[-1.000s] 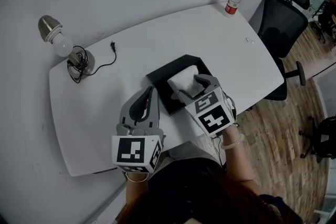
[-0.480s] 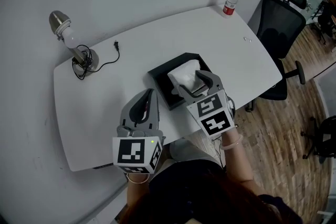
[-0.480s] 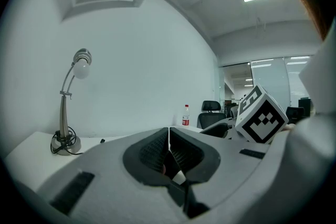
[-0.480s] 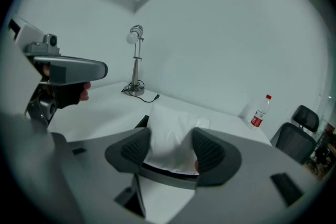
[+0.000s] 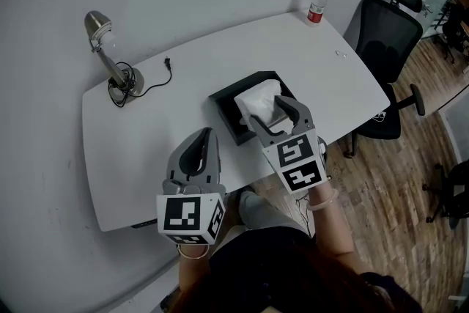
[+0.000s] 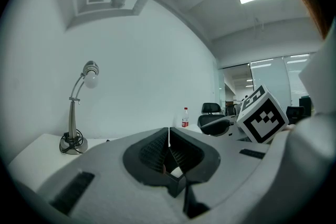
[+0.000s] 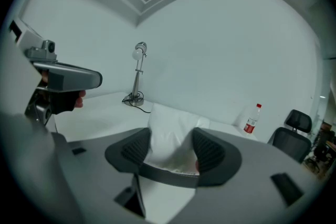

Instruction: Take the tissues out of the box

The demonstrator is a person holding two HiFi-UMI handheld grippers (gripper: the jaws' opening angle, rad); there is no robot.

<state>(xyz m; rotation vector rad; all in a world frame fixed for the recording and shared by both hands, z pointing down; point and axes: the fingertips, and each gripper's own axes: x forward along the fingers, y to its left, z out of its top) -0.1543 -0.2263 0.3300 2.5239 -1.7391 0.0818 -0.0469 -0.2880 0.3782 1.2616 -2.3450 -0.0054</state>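
White tissues [image 7: 168, 123] fill the gap between the jaws of the right gripper [image 7: 172, 136]. The jaws stand a fair way apart, and both ribbed pads press on the sides of the bundle, which narrows where they pinch it. From the head view, the right gripper [image 5: 277, 112] reaches in from the near side and has the tissues [image 5: 255, 100] by their right edge. The bundle stands up above the rim of the black box [image 5: 223, 110], which lies on the white table [image 5: 146, 143].

To the left and nearer the person, well apart from the box, the left gripper [image 5: 205, 134] hangs over the table edge. Its jaws meet in a thin line with nothing between them [image 6: 168, 136].

Farther off are a desk lamp [image 5: 110, 62] at the table's far left, a red-capped bottle [image 5: 316, 4] at the far right corner, and a black office chair [image 5: 385, 33] beyond it.
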